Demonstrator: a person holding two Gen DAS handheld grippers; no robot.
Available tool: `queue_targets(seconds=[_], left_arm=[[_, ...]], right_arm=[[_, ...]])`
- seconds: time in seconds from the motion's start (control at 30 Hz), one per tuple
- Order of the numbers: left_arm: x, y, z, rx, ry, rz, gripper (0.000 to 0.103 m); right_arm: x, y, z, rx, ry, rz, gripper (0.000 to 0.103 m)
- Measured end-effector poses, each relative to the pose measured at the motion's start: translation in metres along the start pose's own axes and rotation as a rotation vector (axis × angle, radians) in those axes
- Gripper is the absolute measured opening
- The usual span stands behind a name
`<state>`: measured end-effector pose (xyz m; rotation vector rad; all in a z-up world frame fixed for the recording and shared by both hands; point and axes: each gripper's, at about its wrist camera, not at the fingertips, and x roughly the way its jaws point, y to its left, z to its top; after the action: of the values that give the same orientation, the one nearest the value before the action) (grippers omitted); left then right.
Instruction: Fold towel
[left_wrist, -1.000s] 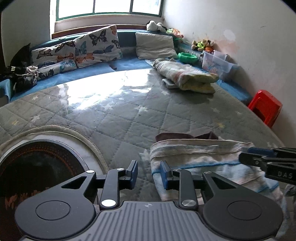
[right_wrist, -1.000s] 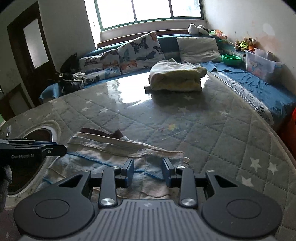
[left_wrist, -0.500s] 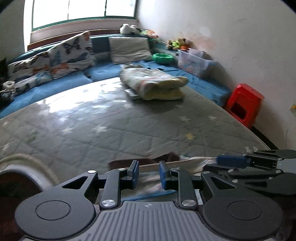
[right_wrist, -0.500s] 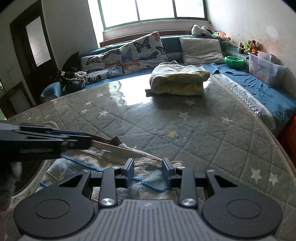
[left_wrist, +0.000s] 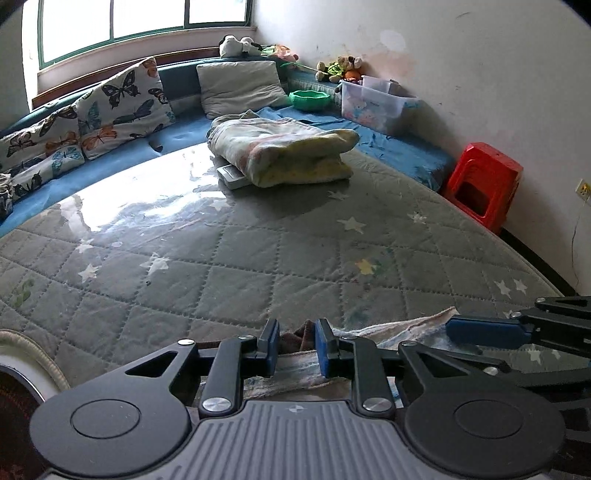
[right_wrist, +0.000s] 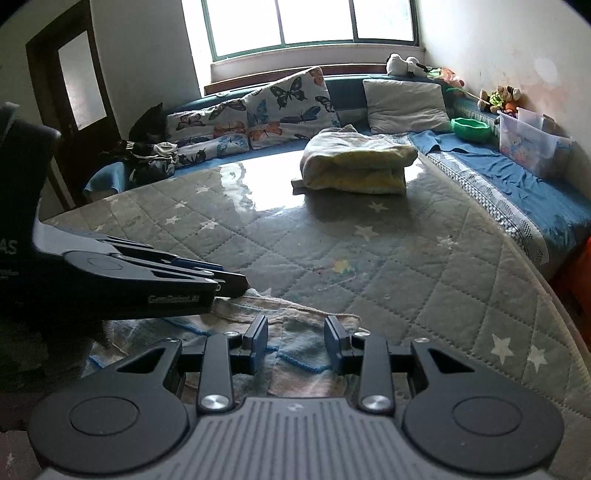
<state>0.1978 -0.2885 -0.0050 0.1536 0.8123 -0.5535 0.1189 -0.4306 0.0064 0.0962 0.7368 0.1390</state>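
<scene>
at the near edge of the quilted mattress (left_wrist: 258, 266), the left claw (left_wrist: 295, 345) is closing, its blue pads not yet touching the towel (right_wrist: 303, 332) whose brownish fold is showing in the gap between them. just beside it, the right claw (right_wrist: 295, 345) is hovering low over the towel with its pads standing apart and pressing on nothing. the towel is lying rumpled and partly folded along the mattress's near edge, its far hem just ahead of both claws. beyond that hem the mattress is lying bare as far as a folded blanket (left_wrist: 284, 151) well apart, giving wide room forward. the left wrist view alone is showing a red stool (left_wrist: 480, 181) against the wall past the mattress's rounded right edge. the right wrist view alone is showing a dark door (right_wrist: 70, 110) to the left and the left claw from the side, reaching over the towel's far hem.
</scene>
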Motion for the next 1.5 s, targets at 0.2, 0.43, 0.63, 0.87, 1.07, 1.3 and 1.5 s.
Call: queue_targets(seconds=[0.2,0.43,0.63,0.87,1.07,1.3,1.5], left_arm=[[-0.02,-0.001,-0.007,-0.005,-0.012,-0.006,0.024],[-0.053,-0.003,-0.026,-0.002,-0.031,-0.012,0.024],[-0.084,0.004,-0.053,-0.012,-0.046,-0.006,0.024],[-0.12,0.016,-0.093,-0.044,-0.066,0.009,0.024],[-0.138,0.028,-0.124,-0.095,-0.05,0.042,0.024],[-0.143,0.033,-0.146,-0.124,-0.028,0.054,0.024],[-0.153,0.041,-0.149,-0.155,-0.046,0.062,0.024]], right_arm=[[-0.018,0.012,-0.007,-0.03,-0.02,0.023,0.034],[-0.039,0.024,-0.03,-0.048,-0.024,0.05,0.034],[-0.061,0.034,-0.054,-0.07,-0.041,0.046,0.034],[-0.092,0.044,-0.081,-0.097,-0.06,0.046,0.034],[-0.104,0.048,-0.1,-0.11,-0.064,0.014,0.034],[-0.109,0.048,-0.109,-0.088,-0.057,0.018,0.034],[-0.119,0.052,-0.108,-0.09,-0.097,0.023,0.034]])
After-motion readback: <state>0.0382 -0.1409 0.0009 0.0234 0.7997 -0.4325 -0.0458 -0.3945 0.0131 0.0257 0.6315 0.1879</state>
